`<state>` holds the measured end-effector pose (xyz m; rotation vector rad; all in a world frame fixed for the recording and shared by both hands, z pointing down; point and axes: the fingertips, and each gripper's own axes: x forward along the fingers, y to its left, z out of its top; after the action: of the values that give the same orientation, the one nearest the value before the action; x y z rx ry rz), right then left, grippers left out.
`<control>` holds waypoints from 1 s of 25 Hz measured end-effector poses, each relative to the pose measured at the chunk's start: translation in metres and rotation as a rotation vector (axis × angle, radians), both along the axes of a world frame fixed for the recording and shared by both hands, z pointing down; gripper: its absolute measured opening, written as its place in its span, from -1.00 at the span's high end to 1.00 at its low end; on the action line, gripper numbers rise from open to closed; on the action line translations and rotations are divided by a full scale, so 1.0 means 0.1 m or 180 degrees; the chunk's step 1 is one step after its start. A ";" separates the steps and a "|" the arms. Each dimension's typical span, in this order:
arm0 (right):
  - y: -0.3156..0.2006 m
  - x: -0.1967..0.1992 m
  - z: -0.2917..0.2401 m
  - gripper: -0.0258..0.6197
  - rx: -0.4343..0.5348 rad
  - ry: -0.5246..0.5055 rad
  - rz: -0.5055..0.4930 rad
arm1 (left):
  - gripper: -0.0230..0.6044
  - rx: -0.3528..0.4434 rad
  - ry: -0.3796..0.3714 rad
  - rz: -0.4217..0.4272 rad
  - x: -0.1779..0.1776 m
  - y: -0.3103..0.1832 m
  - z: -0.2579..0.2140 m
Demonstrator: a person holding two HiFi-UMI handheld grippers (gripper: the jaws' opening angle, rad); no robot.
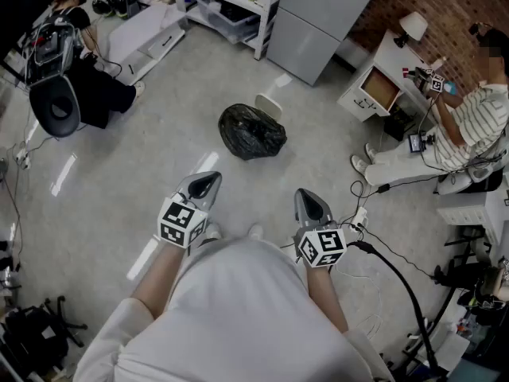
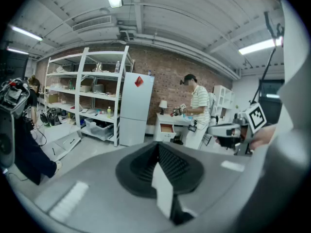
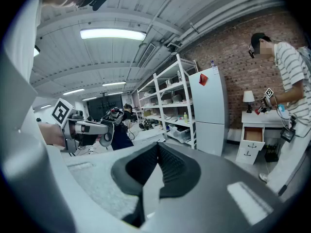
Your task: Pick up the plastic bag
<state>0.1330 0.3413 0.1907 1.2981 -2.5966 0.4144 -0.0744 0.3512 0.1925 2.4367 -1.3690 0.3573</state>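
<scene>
A black plastic bag (image 1: pixel 252 131), bunched and full, sits on the grey floor ahead of me in the head view. My left gripper (image 1: pixel 208 180) and right gripper (image 1: pixel 305 198) are held close to my body, side by side, well short of the bag. Both point up and forward, so neither gripper view shows the bag. The left gripper (image 2: pixel 158 147) is shut with nothing between its jaws, and the right gripper (image 3: pixel 156 148) is shut and empty too. Each gripper shows in the other's view: the right one (image 2: pixel 243 128) and the left one (image 3: pixel 80 127).
A grey cabinet (image 1: pixel 318 22) and white shelves (image 1: pixel 227 6) stand beyond the bag. A white lid-like object (image 1: pixel 269 107) lies just behind the bag. A person in a striped shirt (image 1: pixel 469 130) sits at the right by a white desk (image 1: pixel 382 82). Cables (image 1: pixel 398 269) run along the right floor.
</scene>
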 end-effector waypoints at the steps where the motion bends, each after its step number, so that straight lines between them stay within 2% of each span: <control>1: 0.01 0.00 0.00 0.92 0.0000 0.0001 -0.0001 | 0.91 -0.0002 0.0000 0.0003 0.00 0.01 0.00; 14: 0.09 -0.14 0.01 0.92 -0.0013 0.0012 -0.0003 | 0.91 -0.0028 0.0012 0.0035 -0.10 0.09 0.04; 25: 0.21 -0.42 0.02 0.92 -0.0028 -0.0050 -0.0032 | 0.91 -0.0012 0.0013 0.0112 -0.32 0.12 0.06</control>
<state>0.0914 0.3619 0.1930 1.2836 -2.6101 0.4356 -0.1064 0.3633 0.1982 2.4597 -1.3240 0.3628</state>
